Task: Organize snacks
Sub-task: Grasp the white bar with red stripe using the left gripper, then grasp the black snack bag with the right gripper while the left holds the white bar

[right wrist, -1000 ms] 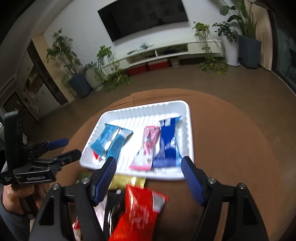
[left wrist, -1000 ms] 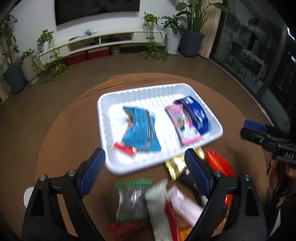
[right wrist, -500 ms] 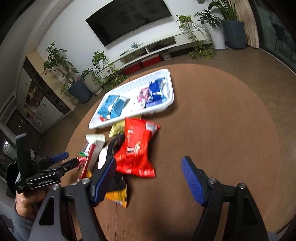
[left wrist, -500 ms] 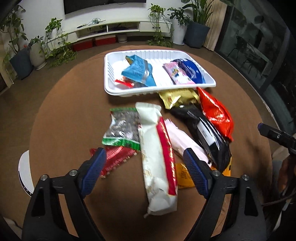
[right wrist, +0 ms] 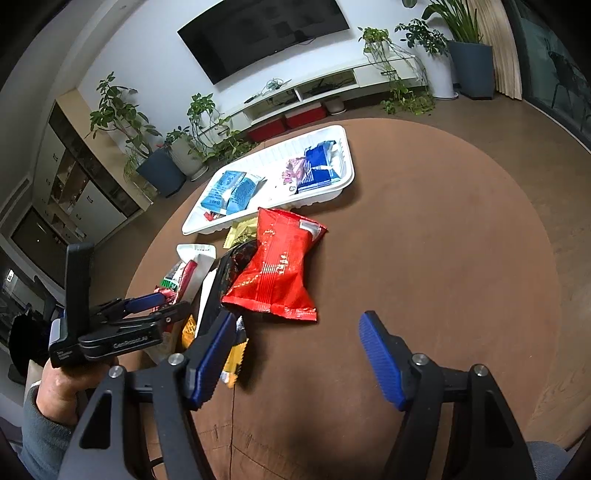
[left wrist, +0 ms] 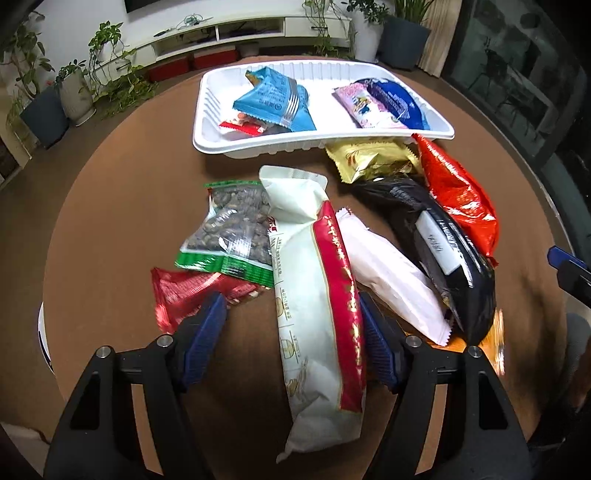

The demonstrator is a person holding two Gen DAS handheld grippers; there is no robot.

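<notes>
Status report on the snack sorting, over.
Left gripper closing around long white-and-red packet, not gripped. Right gripper open, empty. White tray partly filled. Loose snacks overlap.

Background: wall-mounted TV (right wrist: 264, 35), dark. White low media console (right wrist: 325, 88) beneath, red boxes (right wrist: 286, 123) under it. Potted plants (right wrist: 147, 147) flank both ends. Brown round table (right wrist: 424, 229).

Room evenly lit from overhead, fairly bright. Glare streaks on black packet (left wrist: 441, 240) and red bag (right wrist: 275, 267), both near white tray (left wrist: 207, 110). Soft shadow on brown table (right wrist: 424, 240) under near grippers. Fisheye bends table rim and walls; corners go black. Orange packet (left wrist: 496, 338), far from tray at right edge, smeared with blur. Window beyond tray dark.
</notes>
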